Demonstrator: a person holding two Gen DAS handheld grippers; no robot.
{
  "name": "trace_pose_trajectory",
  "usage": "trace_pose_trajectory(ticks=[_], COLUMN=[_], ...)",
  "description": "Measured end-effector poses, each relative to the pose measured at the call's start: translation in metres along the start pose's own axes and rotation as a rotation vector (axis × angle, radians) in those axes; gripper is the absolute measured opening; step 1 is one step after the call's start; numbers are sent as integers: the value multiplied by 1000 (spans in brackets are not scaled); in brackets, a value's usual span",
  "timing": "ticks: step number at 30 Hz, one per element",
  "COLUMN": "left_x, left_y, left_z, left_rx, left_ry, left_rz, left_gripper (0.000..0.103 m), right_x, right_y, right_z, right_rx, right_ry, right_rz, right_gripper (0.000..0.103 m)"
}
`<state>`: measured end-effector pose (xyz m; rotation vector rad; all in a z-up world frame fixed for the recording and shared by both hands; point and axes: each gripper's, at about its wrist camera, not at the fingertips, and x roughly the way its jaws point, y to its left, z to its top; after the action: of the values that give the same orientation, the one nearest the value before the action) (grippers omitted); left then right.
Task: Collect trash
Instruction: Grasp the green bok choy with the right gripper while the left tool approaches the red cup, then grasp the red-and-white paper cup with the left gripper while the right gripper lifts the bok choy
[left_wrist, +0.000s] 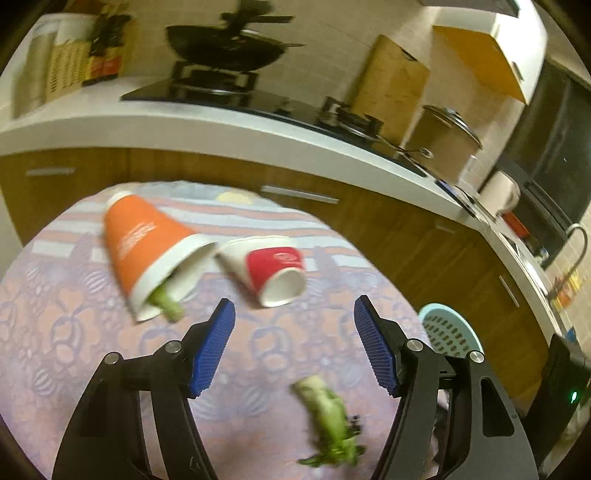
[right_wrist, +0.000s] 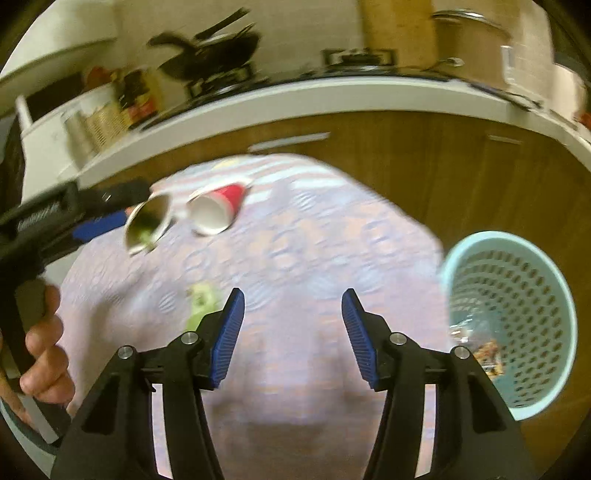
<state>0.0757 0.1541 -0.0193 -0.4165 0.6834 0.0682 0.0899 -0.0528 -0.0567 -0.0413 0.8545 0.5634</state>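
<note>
An orange paper cup (left_wrist: 147, 247) lies on its side on the patterned tablecloth (left_wrist: 55, 332), with a green vegetable scrap (left_wrist: 168, 302) poking from its mouth. Beside it lies a red paper cup (left_wrist: 273, 269). Another green scrap (left_wrist: 330, 417) rests on the cloth between my left fingers. My left gripper (left_wrist: 293, 317) is open and holds nothing, short of the cups. In the right wrist view both cups, orange (right_wrist: 147, 225) and red (right_wrist: 218, 210), lie far ahead, and a green scrap (right_wrist: 201, 302) sits by the left finger. My right gripper (right_wrist: 291, 306) is open and empty.
A pale blue perforated basket (right_wrist: 517, 314) stands off the table's right side with some wrappers inside; its rim (left_wrist: 448, 325) shows in the left wrist view. A hand (right_wrist: 44, 354) holds the other gripper at left. Behind run wooden cabinets (left_wrist: 406, 229) and a counter with a stove and pans.
</note>
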Motion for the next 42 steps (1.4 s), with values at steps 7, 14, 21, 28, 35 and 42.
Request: trace_pose_trajectory(ticks=[7,14,21,28,35,42], left_x=[7,25,31,38,59,101], left_y=[21,28,31,22,5,-20], left_z=[-3,-10,-10,-7,-2,12], left_rx=[-24,-31,-37,-16,25,48], left_ry=[15,51,59,65,85,96], left_rz=[13,12,9,6,8,113], left_gripper=[65,65,65,65,65,68], right_x=[28,46,51,51,43,52], right_y=[36,44,56,57,17,-24], right_z=[-9,-16,-18,-17,4,31], right_rx=[-60,-77,-128,-147,-74,4], right_ry=[62,97,97,92,33,0], right_rz=[44,35,25,13,-62,-120], right_gripper=[54,54,54,22,21,21])
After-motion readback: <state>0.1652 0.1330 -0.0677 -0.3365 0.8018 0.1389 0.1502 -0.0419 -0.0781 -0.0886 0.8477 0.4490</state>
